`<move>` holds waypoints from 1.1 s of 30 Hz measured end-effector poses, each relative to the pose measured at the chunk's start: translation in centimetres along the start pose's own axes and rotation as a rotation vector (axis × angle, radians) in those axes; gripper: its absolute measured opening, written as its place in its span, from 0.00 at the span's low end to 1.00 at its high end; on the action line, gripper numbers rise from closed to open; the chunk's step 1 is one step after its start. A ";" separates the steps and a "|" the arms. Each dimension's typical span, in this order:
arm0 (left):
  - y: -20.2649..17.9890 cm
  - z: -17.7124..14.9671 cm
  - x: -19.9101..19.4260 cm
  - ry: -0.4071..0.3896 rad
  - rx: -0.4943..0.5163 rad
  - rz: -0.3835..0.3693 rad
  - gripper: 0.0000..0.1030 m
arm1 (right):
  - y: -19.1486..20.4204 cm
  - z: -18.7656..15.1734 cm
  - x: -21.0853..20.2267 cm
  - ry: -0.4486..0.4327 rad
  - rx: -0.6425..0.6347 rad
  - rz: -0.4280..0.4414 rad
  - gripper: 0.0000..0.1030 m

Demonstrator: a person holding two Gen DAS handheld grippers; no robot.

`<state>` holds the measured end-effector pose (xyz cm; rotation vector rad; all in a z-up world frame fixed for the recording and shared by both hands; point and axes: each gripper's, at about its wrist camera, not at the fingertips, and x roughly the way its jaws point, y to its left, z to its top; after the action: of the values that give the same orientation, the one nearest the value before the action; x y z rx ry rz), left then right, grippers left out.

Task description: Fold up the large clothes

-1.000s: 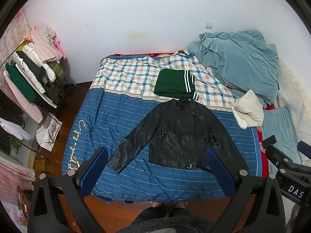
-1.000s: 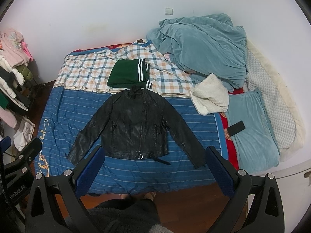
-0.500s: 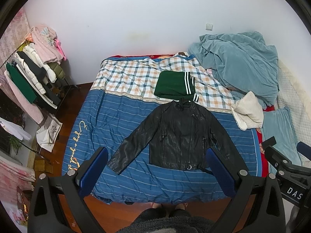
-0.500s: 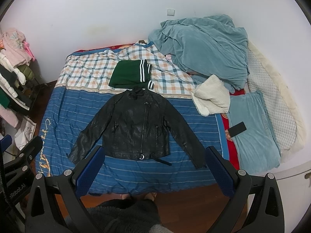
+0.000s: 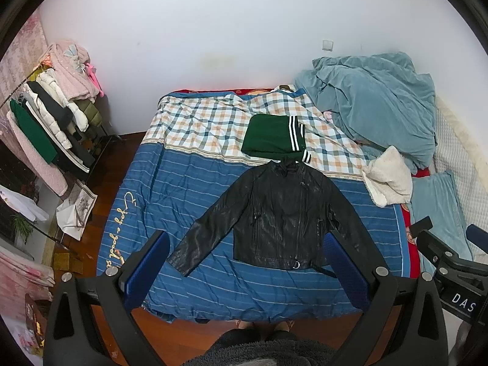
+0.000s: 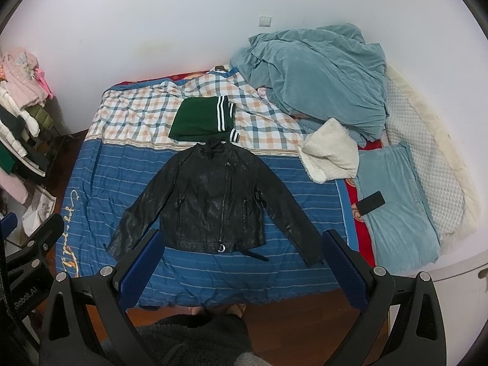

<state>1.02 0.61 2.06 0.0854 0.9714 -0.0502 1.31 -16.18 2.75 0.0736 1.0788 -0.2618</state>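
A black leather jacket (image 5: 280, 213) lies flat on the blue striped bed cover (image 5: 170, 195), front up, both sleeves spread down and outward. It also shows in the right wrist view (image 6: 213, 201). A folded green garment with white stripes (image 5: 273, 135) lies just beyond its collar, also visible in the right wrist view (image 6: 201, 120). My left gripper (image 5: 244, 271) is open and empty, held high above the bed's near edge. My right gripper (image 6: 241, 270) is open and empty at the same height.
A rumpled teal blanket (image 5: 372, 103), a white fleece cushion (image 5: 389, 180), a teal pillow (image 6: 396, 201) and a black phone (image 6: 370, 202) occupy the bed's right side. A clothes rack (image 5: 45, 125) stands on the left. The person's feet (image 5: 262, 324) stand on the wooden floor at the bed's foot.
Both grippers have pulled back and risen slightly, so the bed and jacket look a little smaller. The jacket has not moved.
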 end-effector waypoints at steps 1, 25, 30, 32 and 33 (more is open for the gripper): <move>0.0 0.0 0.0 -0.001 0.000 0.000 1.00 | -0.3 -0.2 0.0 -0.002 -0.001 -0.003 1.00; -0.4 0.9 3.3 -0.092 -0.003 0.082 1.00 | -1.1 0.2 1.4 -0.036 0.055 0.019 1.00; -0.4 0.7 11.4 -0.039 0.030 0.126 1.00 | -2.7 -1.2 9.3 0.050 0.171 0.012 1.00; -0.4 0.1 15.3 0.019 0.036 0.126 1.00 | -4.1 -2.3 13.3 0.102 0.248 -0.002 1.00; -0.4 -0.3 16.9 0.037 0.036 0.126 1.00 | -4.9 -3.0 15.5 0.121 0.287 -0.012 1.00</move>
<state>10.24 0.21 -12.05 0.1811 1.0002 0.0495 4.37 -23.08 -11.93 0.3438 1.1558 -0.4262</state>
